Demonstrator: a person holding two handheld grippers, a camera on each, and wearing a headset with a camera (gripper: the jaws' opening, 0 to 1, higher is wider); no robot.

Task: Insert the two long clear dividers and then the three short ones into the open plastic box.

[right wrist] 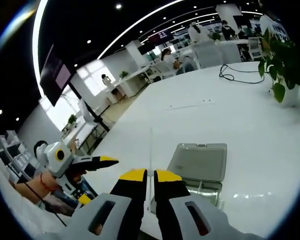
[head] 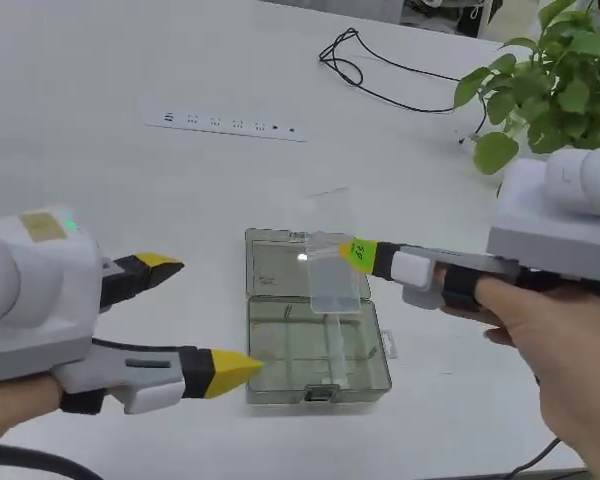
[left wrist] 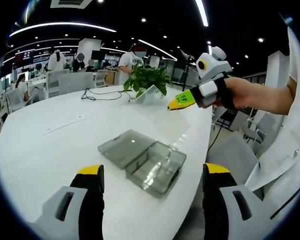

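The open smoky plastic box [head: 280,345] lies flat on the white table, lid folded back on the far side. My right gripper [head: 358,253] is shut on a clear divider [head: 332,270], holding it upright just above the box's hinge. In the right gripper view the divider [right wrist: 151,142] shows edge-on as a thin line above the shut tips [right wrist: 151,175], with the box [right wrist: 200,162] beyond. My left gripper [head: 210,318] hovers open at the box's left side, holding nothing. In the left gripper view the box [left wrist: 142,157] lies between the wide-apart jaws, and the right gripper [left wrist: 182,101] carries the divider [left wrist: 152,94].
A white power strip [head: 225,122] lies at the back of the table. A black cable [head: 380,75] loops at the far right, next to a potted plant [head: 560,80]. A faint clear strip [head: 335,350] seems to stand inside the box's tray.
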